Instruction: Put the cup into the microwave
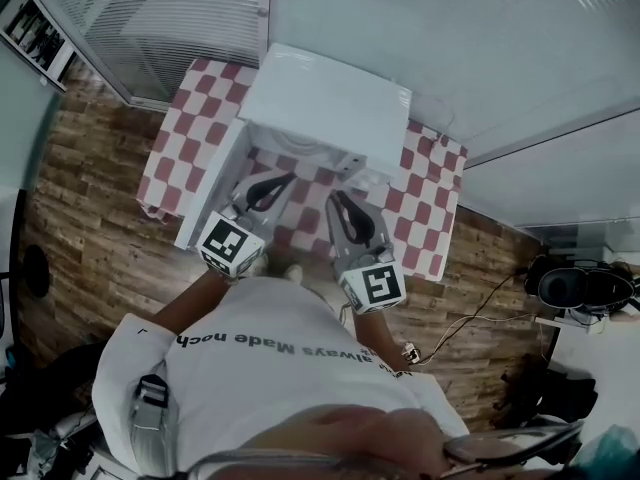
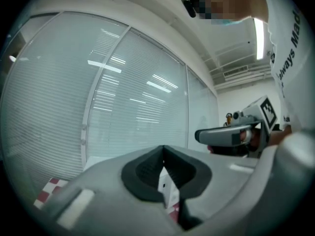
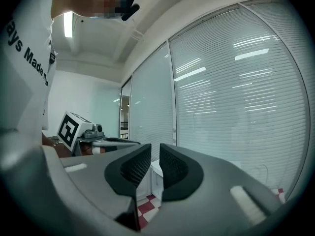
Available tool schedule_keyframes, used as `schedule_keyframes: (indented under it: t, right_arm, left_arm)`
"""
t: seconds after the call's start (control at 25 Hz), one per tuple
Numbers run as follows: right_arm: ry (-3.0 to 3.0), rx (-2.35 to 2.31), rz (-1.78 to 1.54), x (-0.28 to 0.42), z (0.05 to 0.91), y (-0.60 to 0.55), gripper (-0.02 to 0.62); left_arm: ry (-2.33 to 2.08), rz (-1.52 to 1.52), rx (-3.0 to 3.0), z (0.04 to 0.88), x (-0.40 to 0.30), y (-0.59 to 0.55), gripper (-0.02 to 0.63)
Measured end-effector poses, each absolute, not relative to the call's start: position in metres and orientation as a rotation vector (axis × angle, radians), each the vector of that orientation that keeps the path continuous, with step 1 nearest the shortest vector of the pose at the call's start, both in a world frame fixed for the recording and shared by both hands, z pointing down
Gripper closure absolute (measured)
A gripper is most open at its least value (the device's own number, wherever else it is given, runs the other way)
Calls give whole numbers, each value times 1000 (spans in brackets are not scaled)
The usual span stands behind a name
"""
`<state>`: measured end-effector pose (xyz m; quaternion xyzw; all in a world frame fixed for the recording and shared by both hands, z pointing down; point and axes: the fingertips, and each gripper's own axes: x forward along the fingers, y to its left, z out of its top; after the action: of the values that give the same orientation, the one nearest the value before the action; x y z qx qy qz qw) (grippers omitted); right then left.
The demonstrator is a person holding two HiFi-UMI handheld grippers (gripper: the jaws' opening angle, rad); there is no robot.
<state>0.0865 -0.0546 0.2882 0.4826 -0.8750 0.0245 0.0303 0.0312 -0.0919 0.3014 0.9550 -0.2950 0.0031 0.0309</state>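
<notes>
1. Can't pin down the cup (image 1: 352,164) for sure. Seems to be the small pale shape at the open front of the microwave (image 1: 335,93) in the head view, but too small to confirm.
2. Can see the microwave door (image 1: 213,196) swung out to the left. Can't see much of the inside, tucked under the white top.
3. Looking high in both gripper views, mostly at window blinds (image 2: 123,97) and ceiling. Catching only a sliver of the white microwave and the checked cloth (image 1: 200,108) low between the jaws.
4. Reading the left gripper (image 2: 163,154) as closed up: pad tips meeting, nothing pinched.
5. Reading the right gripper (image 3: 155,156) as barely parted: a narrow slit between the pads, holding nothing.
6. Only from the head view: finding both grippers side by side over the table's near edge, tips just in front of the microwave.
7. Only from each gripper view: catching the other gripper side-on, marker cube showing.
</notes>
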Motion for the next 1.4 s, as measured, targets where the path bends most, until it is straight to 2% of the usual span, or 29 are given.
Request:
schedule_keyframes:
  t: [0.44,1.4]
  right_arm:
    - [-2717,1500,74,93,271,-24,541]
    - [-2692,1553,40,96,264,-40,548]
  left_arm:
    - [-854,2,2984,284,31,-64,603]
    - [-849,-13,2977,289,30,-75,603]
